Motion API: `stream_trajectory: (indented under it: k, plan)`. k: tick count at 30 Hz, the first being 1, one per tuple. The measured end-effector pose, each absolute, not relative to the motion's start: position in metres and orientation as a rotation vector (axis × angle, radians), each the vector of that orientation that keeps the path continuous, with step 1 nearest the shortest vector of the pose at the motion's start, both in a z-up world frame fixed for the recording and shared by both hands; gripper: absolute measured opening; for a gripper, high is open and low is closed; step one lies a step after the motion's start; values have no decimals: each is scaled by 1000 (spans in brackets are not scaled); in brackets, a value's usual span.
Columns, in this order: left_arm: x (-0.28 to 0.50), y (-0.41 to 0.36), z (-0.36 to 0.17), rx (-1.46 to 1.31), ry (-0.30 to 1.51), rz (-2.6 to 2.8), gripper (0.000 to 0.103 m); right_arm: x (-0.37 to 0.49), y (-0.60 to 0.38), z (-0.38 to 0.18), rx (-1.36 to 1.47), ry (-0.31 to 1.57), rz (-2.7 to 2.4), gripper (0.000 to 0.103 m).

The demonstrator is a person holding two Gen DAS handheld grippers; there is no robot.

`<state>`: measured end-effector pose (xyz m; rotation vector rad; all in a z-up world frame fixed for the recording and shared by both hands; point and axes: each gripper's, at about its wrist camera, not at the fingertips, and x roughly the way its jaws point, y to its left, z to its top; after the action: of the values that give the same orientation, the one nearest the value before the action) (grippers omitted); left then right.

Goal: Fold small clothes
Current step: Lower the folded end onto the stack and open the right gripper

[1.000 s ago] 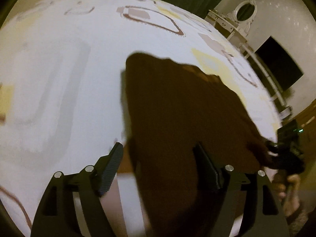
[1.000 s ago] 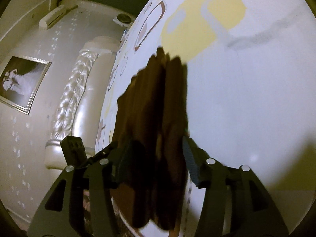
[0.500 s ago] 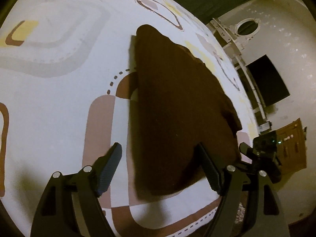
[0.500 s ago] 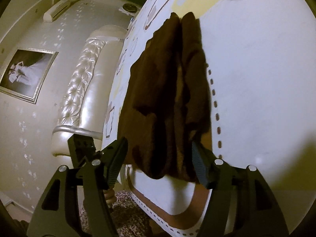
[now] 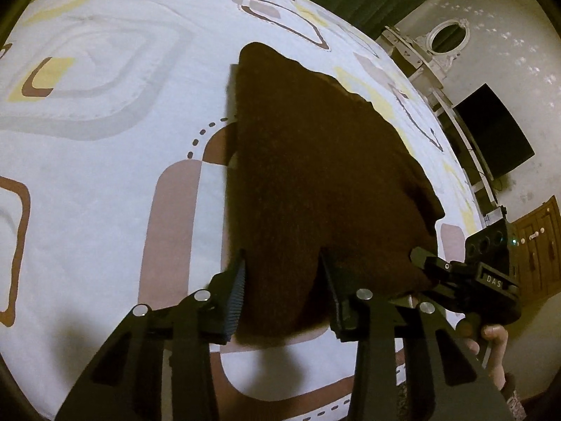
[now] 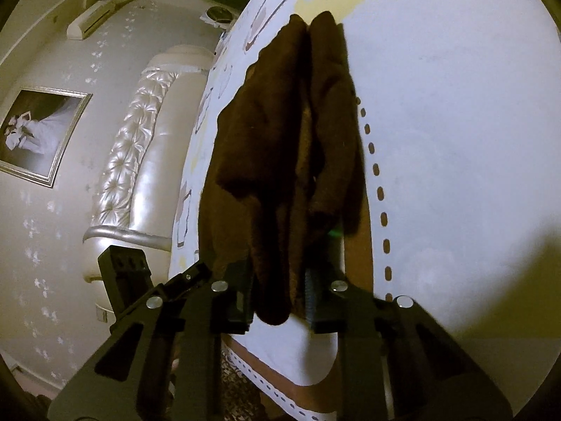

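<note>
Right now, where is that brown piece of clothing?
The brown garment lies on the patterned bedspread near its edge, its near hem between the closing jaws of both grippers, left gripper and right gripper.

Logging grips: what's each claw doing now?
Left claw: closing, cloth edge between its fingers.
Right claw: closing on the cloth's near end.

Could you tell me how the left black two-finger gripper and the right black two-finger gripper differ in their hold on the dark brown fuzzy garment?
The left gripper stands wider, its jaws closing around a flat near edge of the dark brown garment; the right gripper stands narrower, closing on a bunched, hanging fold. The left gripper's pads still show a gap to the cloth; the right's sit against it. Both work the garment's near edge on the patterned bedspread.
</note>
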<state>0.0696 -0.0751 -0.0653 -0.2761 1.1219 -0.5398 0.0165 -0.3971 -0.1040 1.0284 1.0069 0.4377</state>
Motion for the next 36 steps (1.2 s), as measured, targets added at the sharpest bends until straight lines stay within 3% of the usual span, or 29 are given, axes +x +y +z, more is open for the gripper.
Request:
stream_trajectory:
  k: [19, 22, 24, 27, 33, 36]
  plan:
    - [67, -84, -66, -217, 1091, -534, 37, 13, -408, -114, 1118, 983, 427, 18]
    - [58, -81, -63, -202, 1075, -527, 43, 6, -414, -116, 1141, 979, 416, 21]
    - [52, -81, -61, -178, 1055, -496, 59, 0, -416, -113, 1132, 982, 402, 26]
    - [41, -81, -60, -145, 1055, -466, 70, -11, -417, -106, 1096, 989, 367, 35]
    - [17, -83, -60, -68, 1048, -385, 77, -37, -402, -84, 929, 1019, 303, 53]
    - [6, -86, -58, -11, 1023, -329, 79, -51, -391, -73, 818, 1022, 234, 57]
